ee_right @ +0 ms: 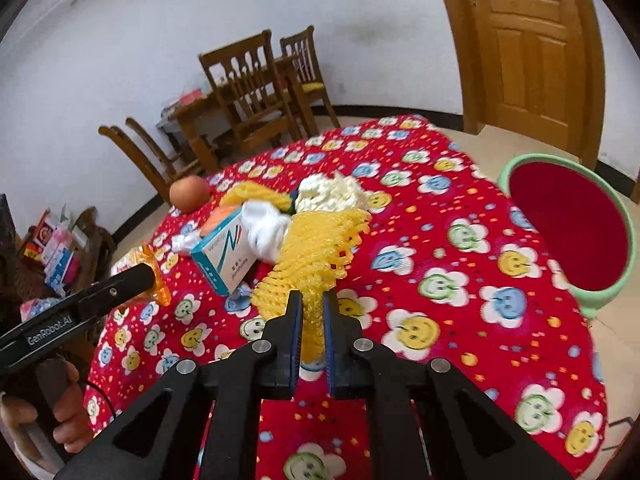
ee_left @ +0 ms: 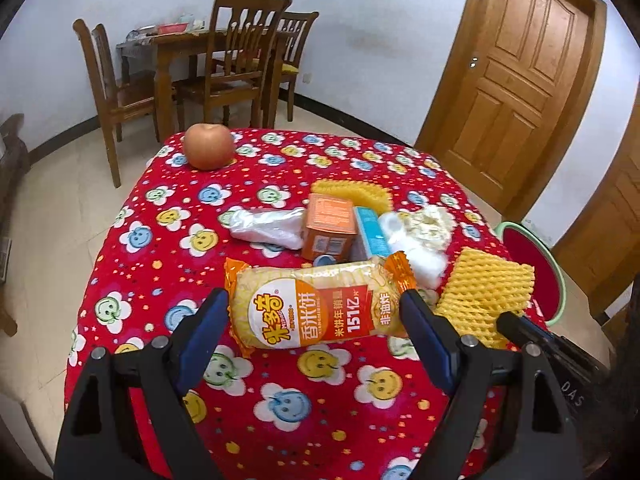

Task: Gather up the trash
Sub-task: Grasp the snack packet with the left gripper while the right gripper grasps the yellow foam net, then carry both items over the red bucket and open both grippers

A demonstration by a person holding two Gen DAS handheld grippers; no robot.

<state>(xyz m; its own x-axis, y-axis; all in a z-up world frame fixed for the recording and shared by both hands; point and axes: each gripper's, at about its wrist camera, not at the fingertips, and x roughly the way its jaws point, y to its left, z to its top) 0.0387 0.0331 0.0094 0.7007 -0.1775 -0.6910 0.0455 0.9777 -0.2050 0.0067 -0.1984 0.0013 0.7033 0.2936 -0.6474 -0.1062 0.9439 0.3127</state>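
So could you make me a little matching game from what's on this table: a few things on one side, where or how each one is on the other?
Things:
1. apple
2. yellow foam net
3. rice cracker packet
4. green bin

Places or states:
A. pinched in the right gripper
B. beside the table's edge, red inside
C. alone at the far corner of the cloth
D. between the wide-open fingers of the left gripper

Pairs: 1-C, 2-A, 3-D, 4-B
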